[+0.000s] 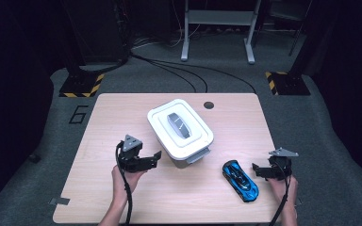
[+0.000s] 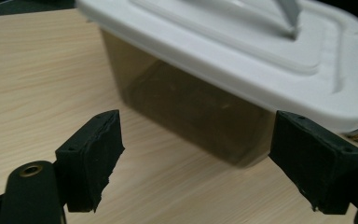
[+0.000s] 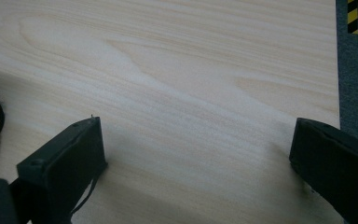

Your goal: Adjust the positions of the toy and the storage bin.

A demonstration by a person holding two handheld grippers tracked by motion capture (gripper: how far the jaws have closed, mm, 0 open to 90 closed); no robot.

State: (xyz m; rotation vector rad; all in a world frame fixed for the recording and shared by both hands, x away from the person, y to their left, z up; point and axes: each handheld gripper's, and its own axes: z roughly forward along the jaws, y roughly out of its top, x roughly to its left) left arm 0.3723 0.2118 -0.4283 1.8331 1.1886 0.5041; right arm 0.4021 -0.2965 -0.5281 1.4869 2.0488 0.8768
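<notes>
At the tabletop's (image 1: 122, 197) centre, a lidded white plastic storage box (image 1: 181, 132); a glossy blue toy car (image 1: 240, 181) lies toward the right edge.
Left gripper (image 1: 152, 158) and right gripper (image 1: 258, 170) gape wide, both empty; a careless left nudge could shove the box.

1. Ahead of my left gripper (image 1: 156, 157), jaws spread wide, the lidded white box (image 1: 180, 132) blocked the way, its side near the jaws.
2. My right gripper (image 1: 256, 169), also spread, faced bare table (image 3: 205, 84).
3. The blue toy car (image 1: 240, 181) lay just beside it, toward the table's middle.
4. The front edge between my hands stood free.
</notes>
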